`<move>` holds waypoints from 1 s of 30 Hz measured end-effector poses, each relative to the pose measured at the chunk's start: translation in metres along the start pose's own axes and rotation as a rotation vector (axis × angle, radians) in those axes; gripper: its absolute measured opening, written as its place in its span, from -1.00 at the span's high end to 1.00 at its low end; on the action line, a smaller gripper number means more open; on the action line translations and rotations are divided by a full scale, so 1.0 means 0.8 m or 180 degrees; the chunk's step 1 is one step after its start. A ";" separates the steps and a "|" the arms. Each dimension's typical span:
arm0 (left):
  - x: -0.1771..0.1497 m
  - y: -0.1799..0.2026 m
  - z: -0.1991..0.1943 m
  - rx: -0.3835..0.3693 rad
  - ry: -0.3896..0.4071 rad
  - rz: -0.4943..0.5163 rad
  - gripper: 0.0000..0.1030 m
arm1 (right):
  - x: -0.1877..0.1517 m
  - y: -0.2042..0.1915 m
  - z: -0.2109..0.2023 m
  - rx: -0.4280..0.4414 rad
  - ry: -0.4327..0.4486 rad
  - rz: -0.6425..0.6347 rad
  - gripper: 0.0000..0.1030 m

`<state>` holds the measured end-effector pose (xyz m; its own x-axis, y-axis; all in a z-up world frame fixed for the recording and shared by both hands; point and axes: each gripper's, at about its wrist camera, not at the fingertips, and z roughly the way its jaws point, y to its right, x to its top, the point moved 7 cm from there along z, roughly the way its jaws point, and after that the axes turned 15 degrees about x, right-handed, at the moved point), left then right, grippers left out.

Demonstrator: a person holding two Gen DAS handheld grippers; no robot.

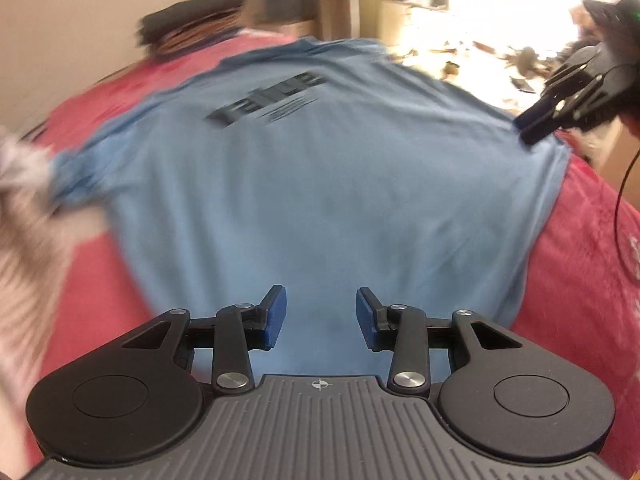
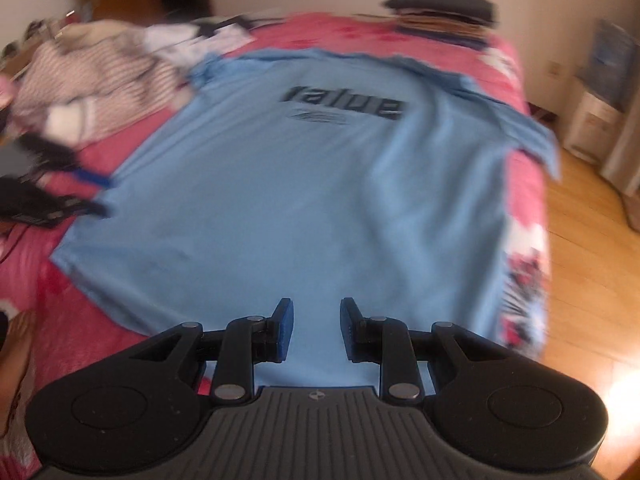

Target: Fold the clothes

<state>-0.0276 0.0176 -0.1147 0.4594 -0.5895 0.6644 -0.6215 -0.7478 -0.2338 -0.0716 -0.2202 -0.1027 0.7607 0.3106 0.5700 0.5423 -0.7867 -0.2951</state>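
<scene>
Covering most of the scene is a bed with a pink floral bedspread (image 2: 516,184), its right side bordering a wooden floor (image 2: 592,264). Spread flat across the bedspread, printed side up, lies a light blue T-shirt (image 2: 304,184) with dark lettering (image 2: 340,102) near its far end; one sleeve hangs over the bed's right edge. To the left of the shirt sits a loose heap of unfolded clothes (image 2: 88,76), striped and white pieces mixed, its nearest edge close to the shirt's left shoulder. At the far end of the bed a stack of folded clothes (image 2: 444,12) is topped by a dark garment, well apart from the shirt.

The left gripper (image 1: 320,316) hangs over the shirt's near hem, jaws apart, blue pads (image 1: 276,320) facing each other with only cloth seen between them; nothing is held. The right gripper (image 2: 316,328) hangs likewise over the hem, jaws apart and holding nothing. In the left wrist view it appears at the shirt's right edge; contact with the fabric there cannot be determined. Both views are motion-blurred.
</scene>
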 end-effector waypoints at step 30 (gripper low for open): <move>0.042 0.063 0.045 -0.0314 0.0153 0.0242 0.37 | -0.046 -0.065 0.035 0.0374 0.0072 0.0295 0.47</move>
<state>-0.0205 -0.0513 -0.1299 0.3791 -0.6261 0.6814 -0.7138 -0.6664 -0.2153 -0.1183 -0.1757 -0.1297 0.8020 0.2263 0.5529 0.5091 -0.7431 -0.4344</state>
